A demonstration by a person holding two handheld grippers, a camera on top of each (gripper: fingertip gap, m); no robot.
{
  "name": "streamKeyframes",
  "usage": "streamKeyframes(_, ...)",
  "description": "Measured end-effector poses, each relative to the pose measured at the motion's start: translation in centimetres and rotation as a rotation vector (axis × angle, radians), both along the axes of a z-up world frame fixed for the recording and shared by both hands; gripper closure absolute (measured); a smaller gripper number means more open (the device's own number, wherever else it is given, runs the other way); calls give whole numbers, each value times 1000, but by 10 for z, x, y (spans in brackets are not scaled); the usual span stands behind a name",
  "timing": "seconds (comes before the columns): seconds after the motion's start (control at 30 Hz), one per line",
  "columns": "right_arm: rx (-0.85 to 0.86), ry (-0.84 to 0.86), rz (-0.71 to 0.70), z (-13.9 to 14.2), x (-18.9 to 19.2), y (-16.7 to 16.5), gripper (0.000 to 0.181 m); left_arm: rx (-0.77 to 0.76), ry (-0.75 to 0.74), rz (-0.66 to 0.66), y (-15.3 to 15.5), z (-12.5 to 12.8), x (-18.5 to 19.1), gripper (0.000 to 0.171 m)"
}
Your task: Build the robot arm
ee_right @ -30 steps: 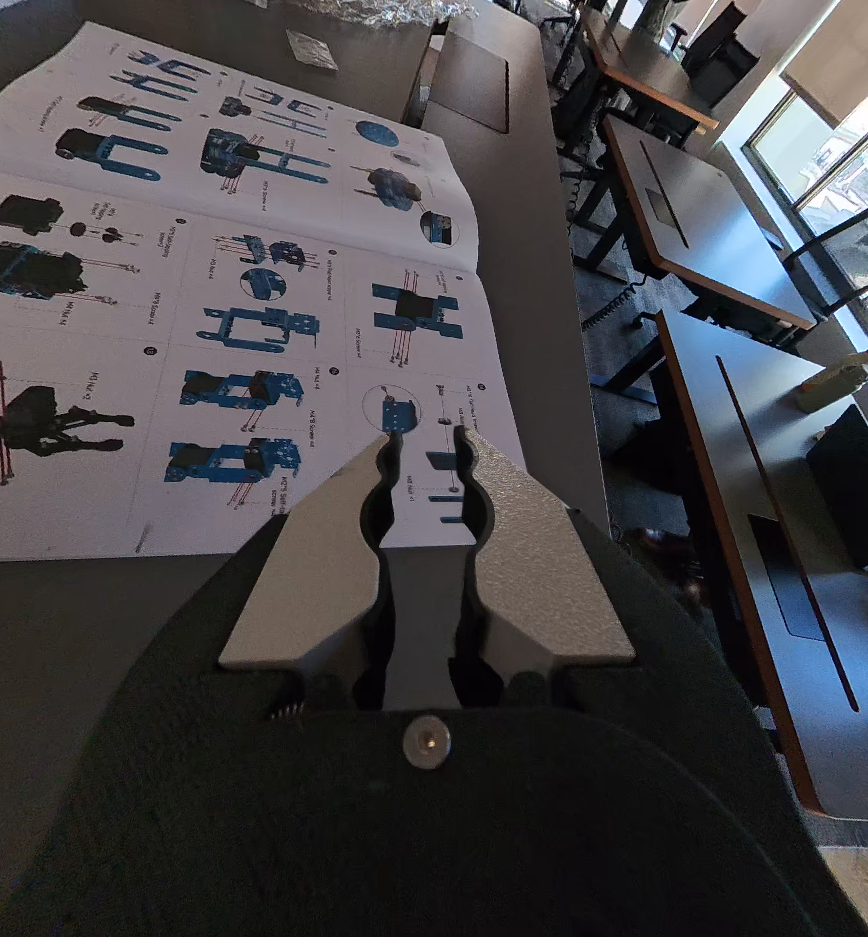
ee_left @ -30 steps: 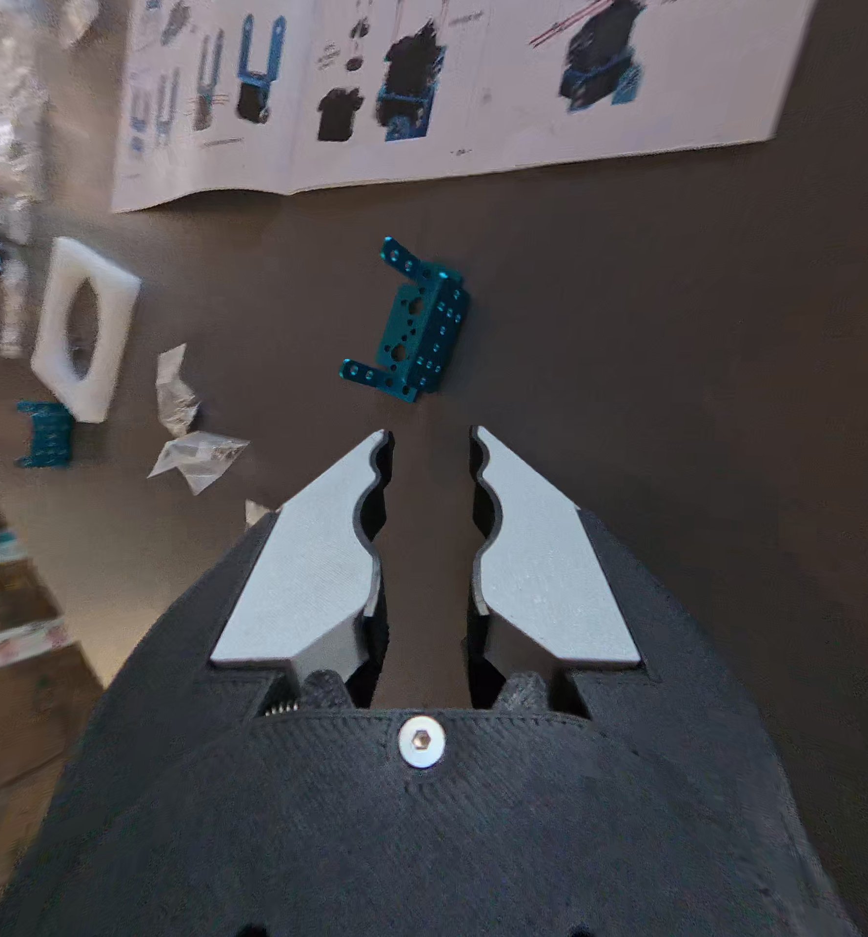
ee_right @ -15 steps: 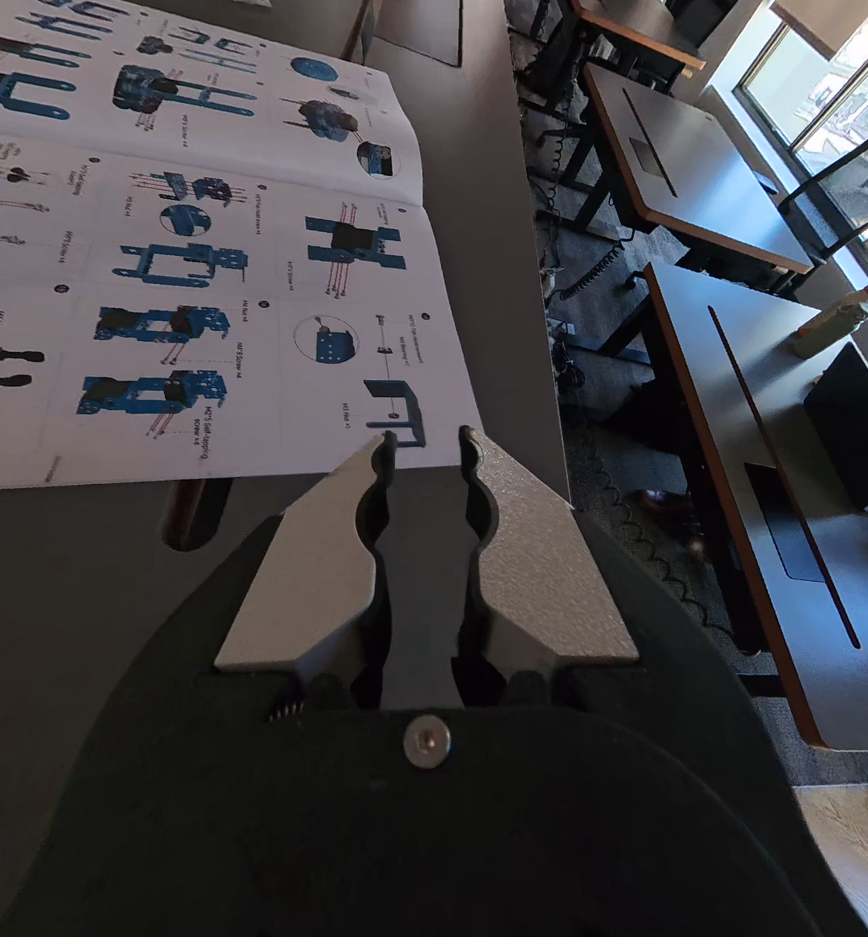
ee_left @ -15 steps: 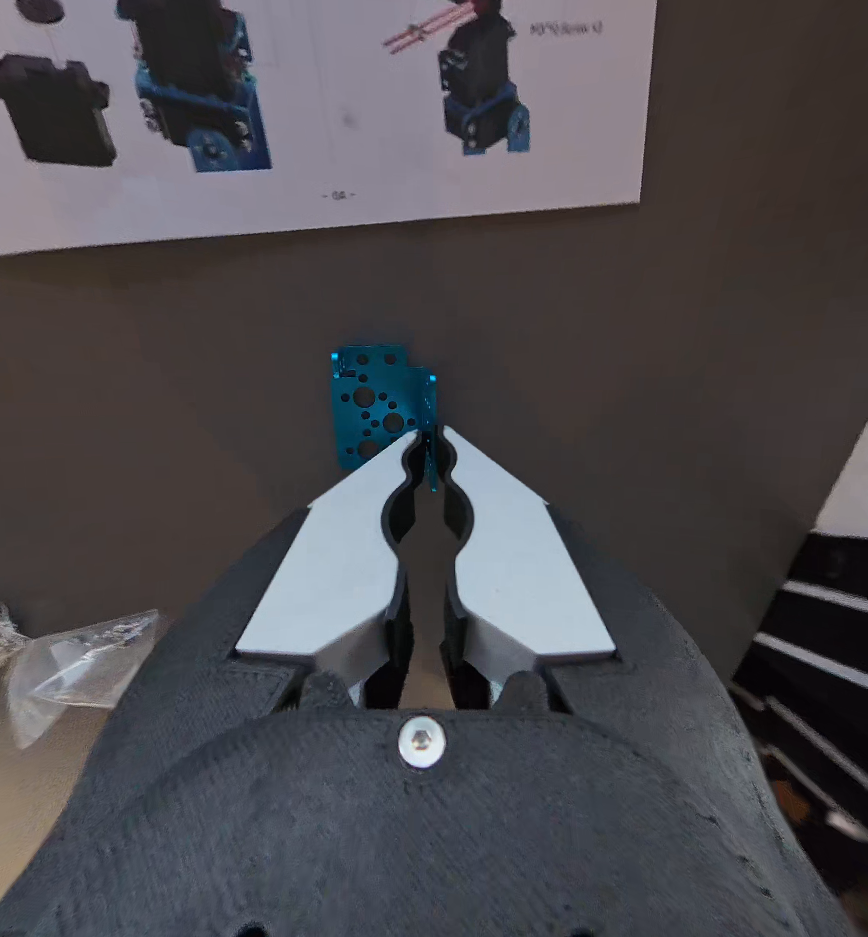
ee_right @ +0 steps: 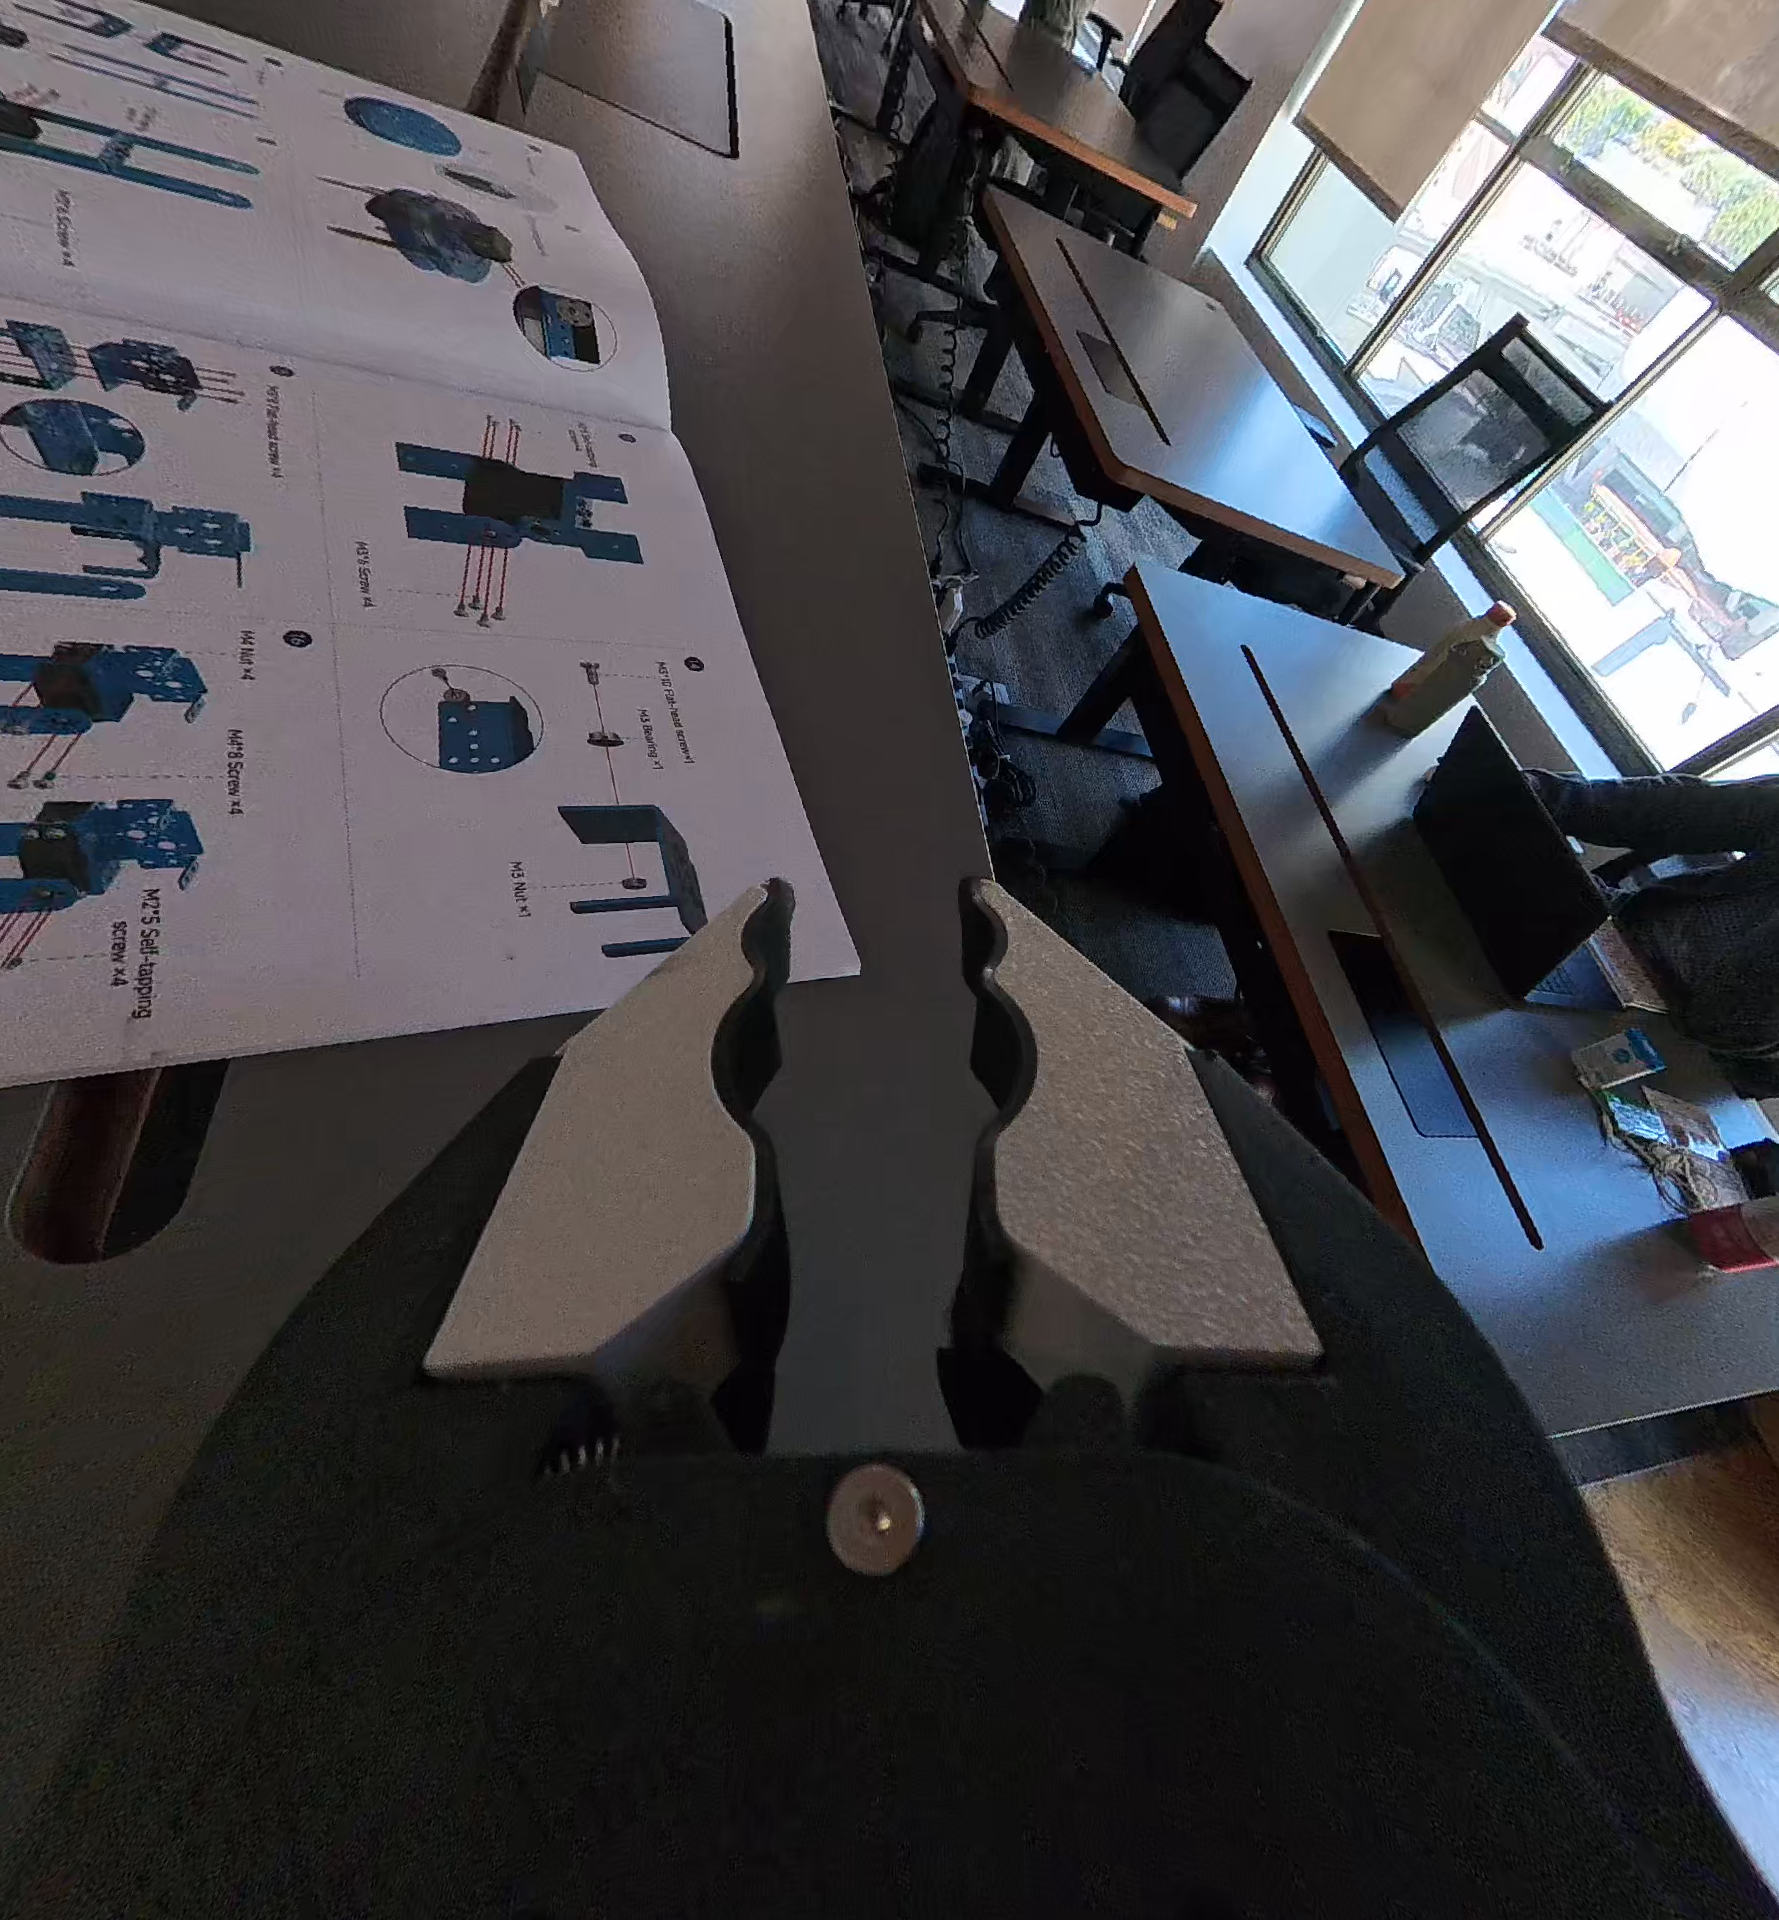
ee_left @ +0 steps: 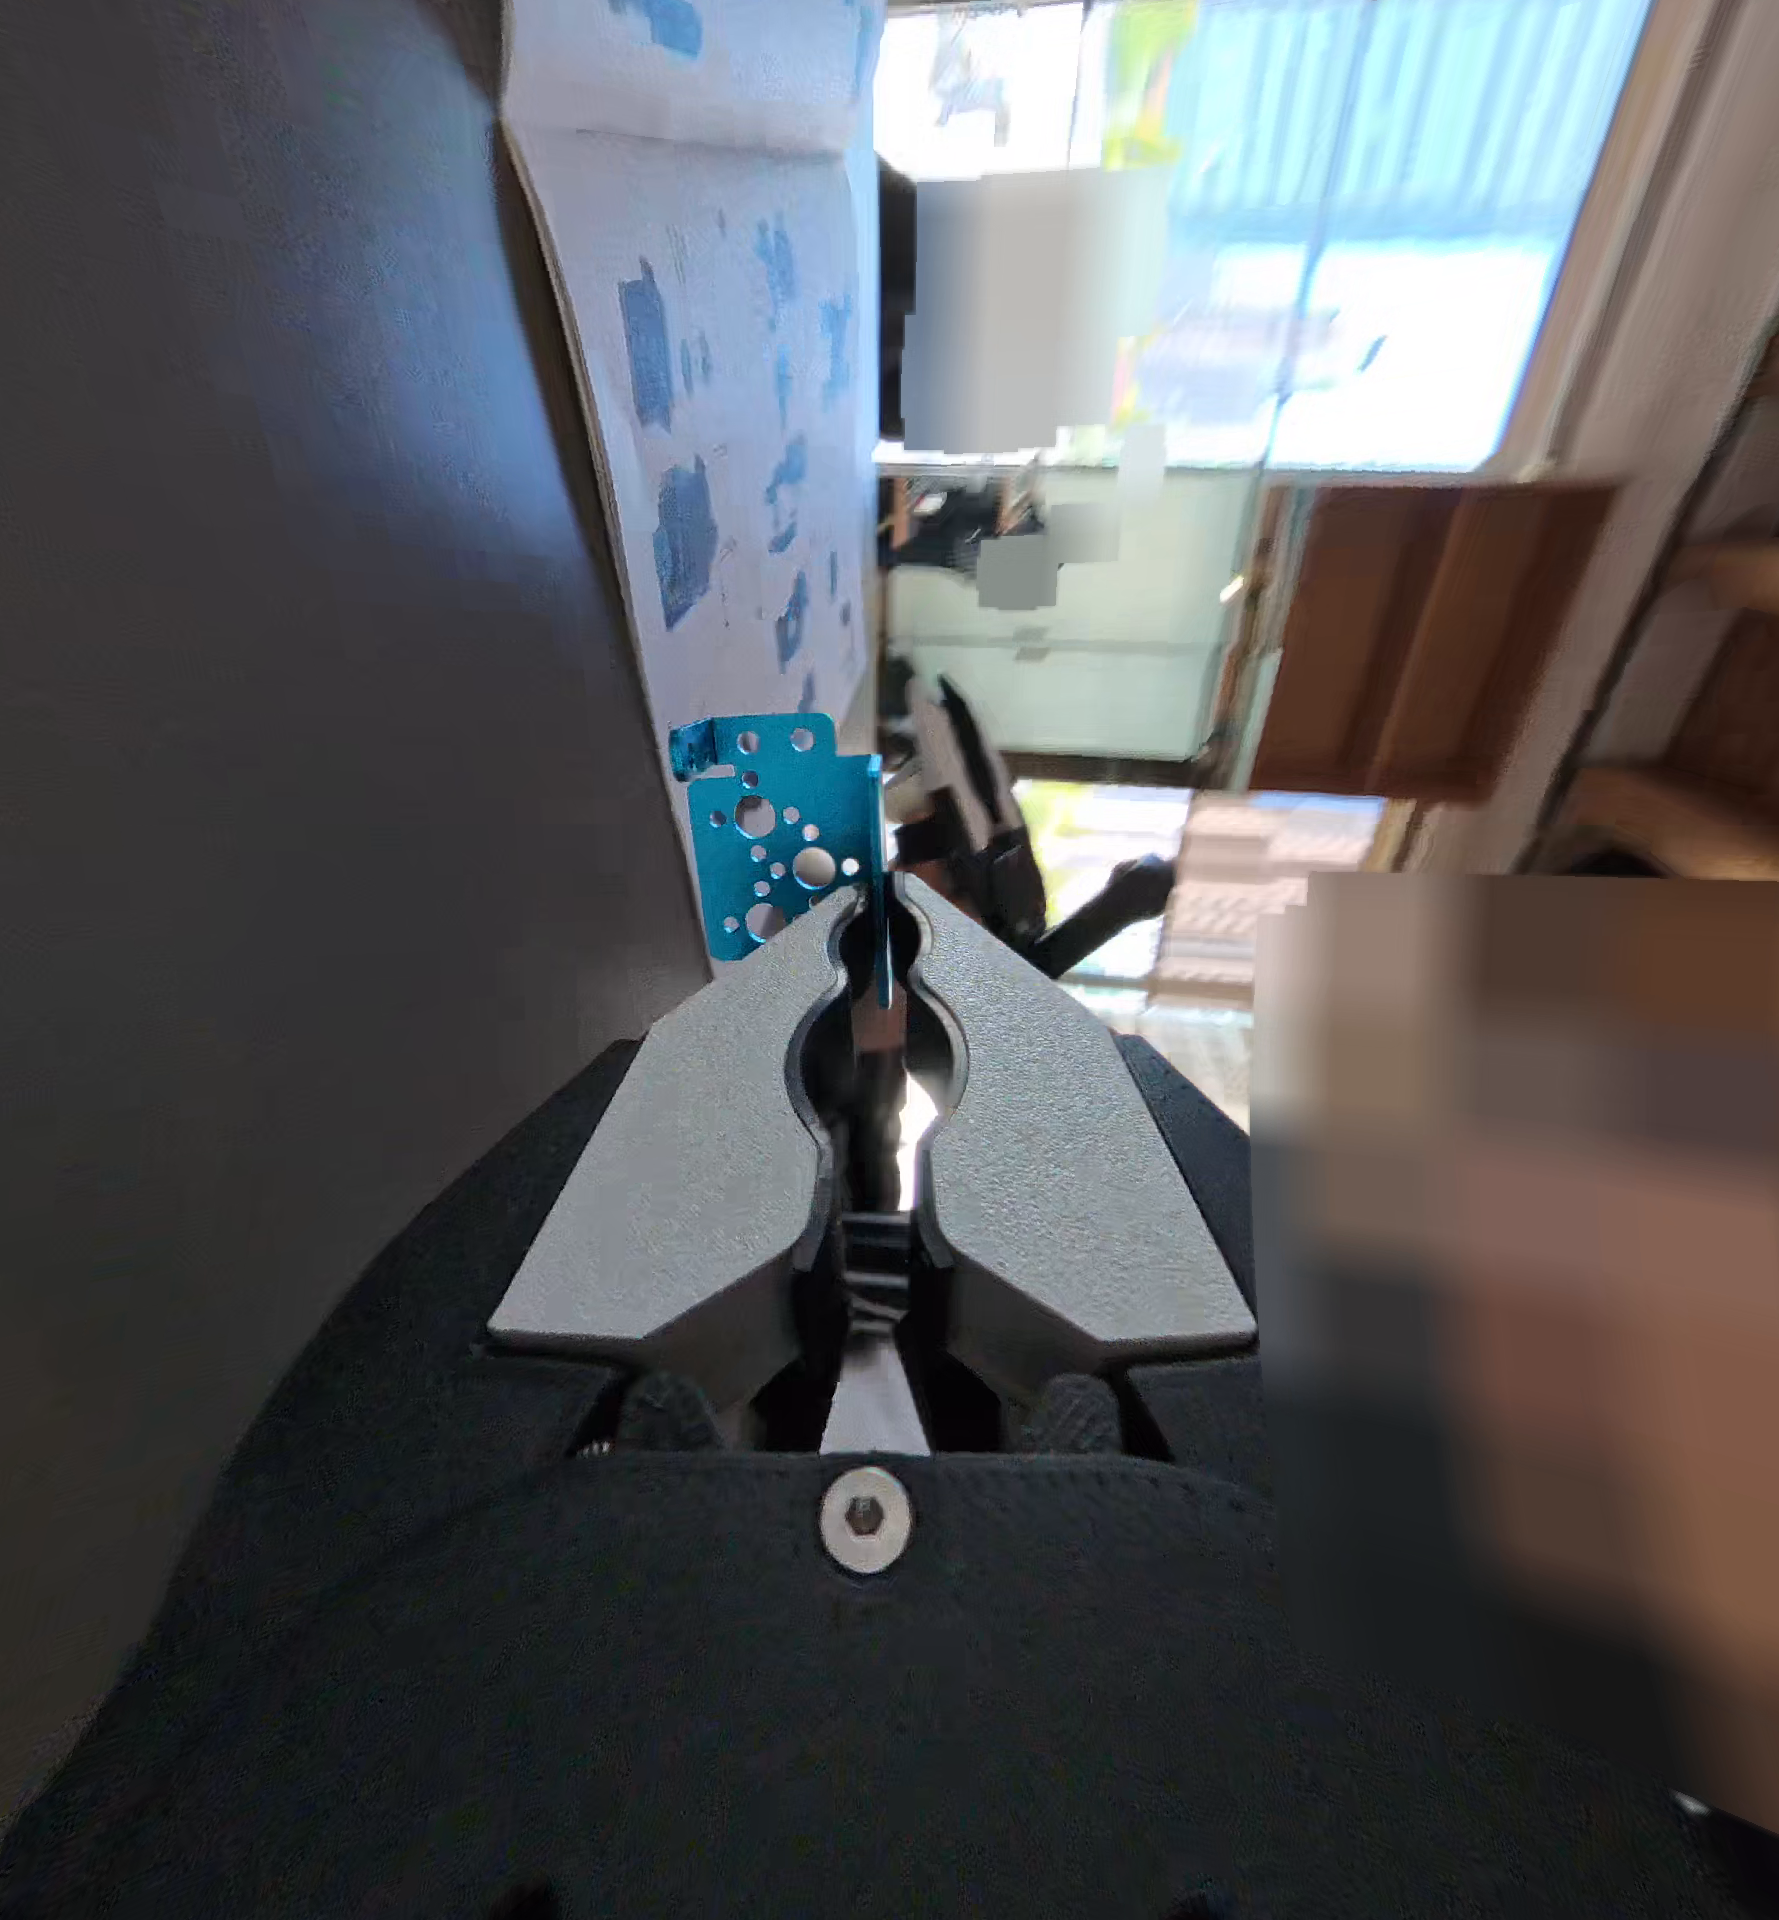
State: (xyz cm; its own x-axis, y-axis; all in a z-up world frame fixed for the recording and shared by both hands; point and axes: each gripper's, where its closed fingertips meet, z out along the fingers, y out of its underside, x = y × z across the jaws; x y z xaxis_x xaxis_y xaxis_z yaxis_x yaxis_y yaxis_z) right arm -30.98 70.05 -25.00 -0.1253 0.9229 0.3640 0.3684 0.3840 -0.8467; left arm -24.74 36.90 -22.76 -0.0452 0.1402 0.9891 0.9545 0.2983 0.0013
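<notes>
My left gripper [ee_left: 880, 904] is shut on a blue metal bracket [ee_left: 776, 842] with several round holes. It pinches the bracket's thin edge flange and holds it up off the grey table [ee_left: 241, 727], with the view rolled on its side. My right gripper [ee_right: 869, 894] is open and empty. It hovers over the grey table [ee_right: 823, 416] at the lower right corner of a large white instruction sheet [ee_right: 345, 582] with blue part drawings. The sheet also shows in the left wrist view [ee_left: 729, 416].
A slot cutout [ee_right: 106, 1174] in the table lies left of the right gripper. Beyond the table edge stand other desks [ee_right: 1280, 499], a chair [ee_right: 1477, 436] and windows [ee_right: 1643, 364]. A person's dark sleeve [ee_right: 1737, 914] rests by a laptop [ee_right: 1508, 862]; a can [ee_right: 1768, 1231] lies near. My right fingertips sit around 35 cm from my left ones. From the right gripper's tips to the slot cutout [ee_right: 106, 1174] is close to 11 cm.
The left gripper closed on the blue bracket, lifted it off the table and rolled sideways. The right gripper opened wider and shifted toward the sheet's lower right corner.
</notes>
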Motion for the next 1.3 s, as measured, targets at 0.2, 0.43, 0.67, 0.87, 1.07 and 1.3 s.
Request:
streamKeyframes(0.2, 3, -18, -11, -3, -1, 2, 148, 184, -116, 160, 8, -19, 19, 171)
streamKeyframes(0.43, 20, -33, 3, -5, -1, -1, 148, 73, -57, 156, 8, -28, 24, 171)
streamKeyframes(0.67, 22, -28, 8, -5, -1, -2, 148, -110, -54, 166, 2, -41, 29, 141)
streamKeyframes(0.87, 33, -32, 8, -6, -1, -2, 148, -182, -6, 135, 1, -35, 36, 144)
streamKeyframes(1.07, 33, -27, 6, -5, -1, -2, 148, -217, 22, 61, 17, -31, 47, 143)
streamKeyframes(1.3, 27, -22, 8, -4, 0, -2, 148, -196, 19, 43, 27, -32, 48, 142)
